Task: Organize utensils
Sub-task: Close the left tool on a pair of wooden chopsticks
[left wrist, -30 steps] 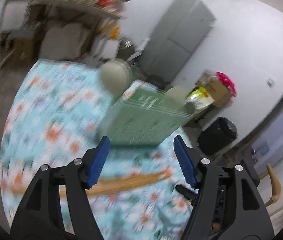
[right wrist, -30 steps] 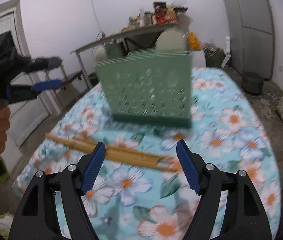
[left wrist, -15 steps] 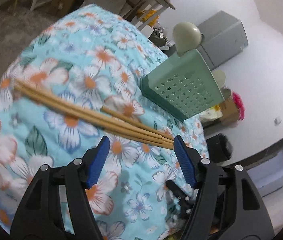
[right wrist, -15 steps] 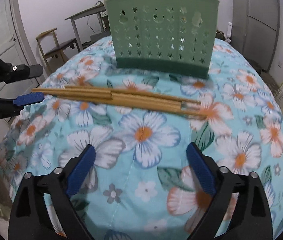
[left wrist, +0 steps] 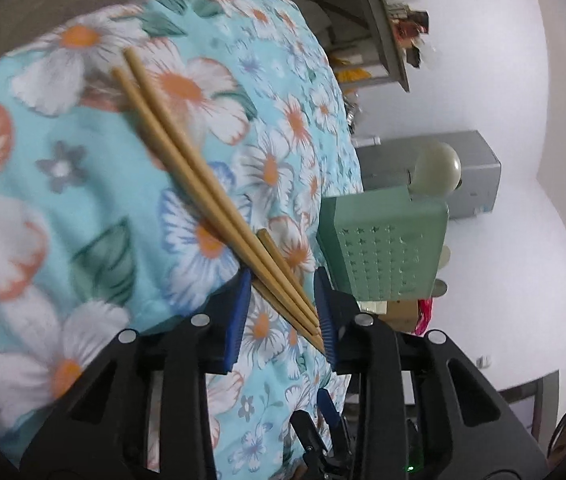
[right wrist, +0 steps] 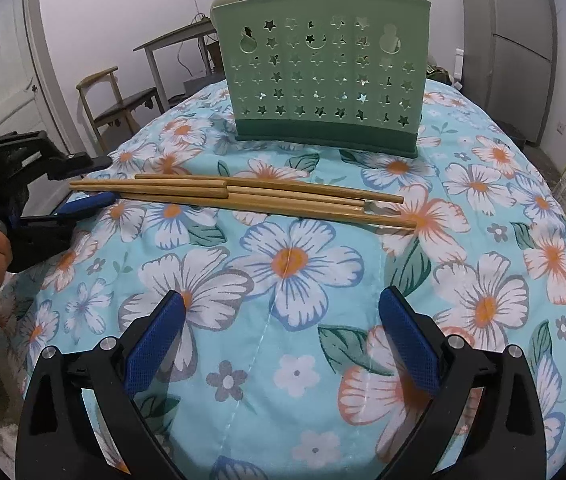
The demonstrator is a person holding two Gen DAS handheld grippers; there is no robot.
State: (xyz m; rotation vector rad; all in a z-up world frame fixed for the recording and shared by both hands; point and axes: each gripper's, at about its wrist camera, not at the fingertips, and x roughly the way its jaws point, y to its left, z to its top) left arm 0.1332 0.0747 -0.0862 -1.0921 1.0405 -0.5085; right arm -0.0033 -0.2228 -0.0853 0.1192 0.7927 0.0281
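left tool closing, chopsticks between its jaws

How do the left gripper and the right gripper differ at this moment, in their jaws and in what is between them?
The left gripper has narrow jaws that are closing, while the right gripper stands wide open. The left gripper has the ends of the wooden chopsticks between its fingers; the right gripper has only the flowered tablecloth beneath it. The left gripper sits at the chopsticks; the right gripper is apart from them. Both have blue pads.

A wooden chair stands near a grey fridge (floral tablecloth nearer).
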